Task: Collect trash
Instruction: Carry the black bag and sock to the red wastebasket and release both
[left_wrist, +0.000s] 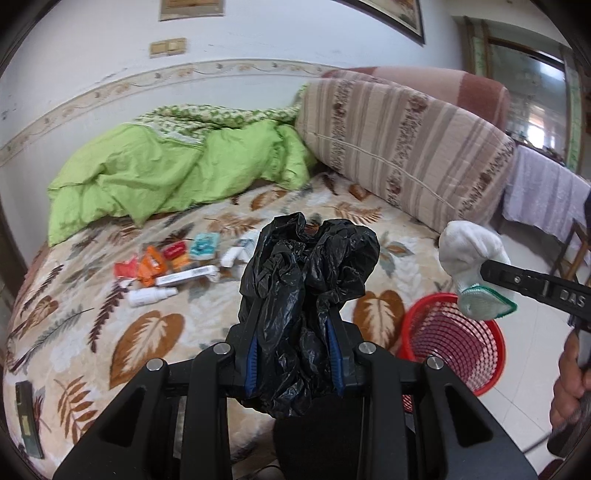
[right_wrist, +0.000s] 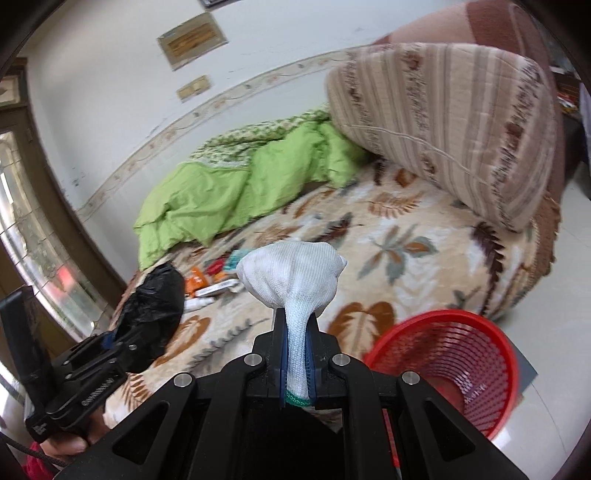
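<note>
My left gripper (left_wrist: 295, 317) is shut on a crumpled black plastic bag (left_wrist: 306, 266), held above the bed's near edge; the bag also shows in the right wrist view (right_wrist: 155, 295). My right gripper (right_wrist: 297, 325) is shut on a balled white sock with a green cuff (right_wrist: 291, 277), also seen in the left wrist view (left_wrist: 472, 258), held just above and left of the red mesh bin (right_wrist: 450, 362) on the floor. Small wrappers and packets (left_wrist: 162, 262) and a white bottle (left_wrist: 147, 295) lie on the leaf-patterned bedspread (left_wrist: 147, 332).
A green duvet (left_wrist: 166, 173) is heaped at the bed's far side by the wall. A big striped cushion (left_wrist: 406, 147) leans at the right. The red bin (left_wrist: 450, 339) stands on the tiled floor beside the bed. A dark remote (left_wrist: 26, 417) lies at the bed's left edge.
</note>
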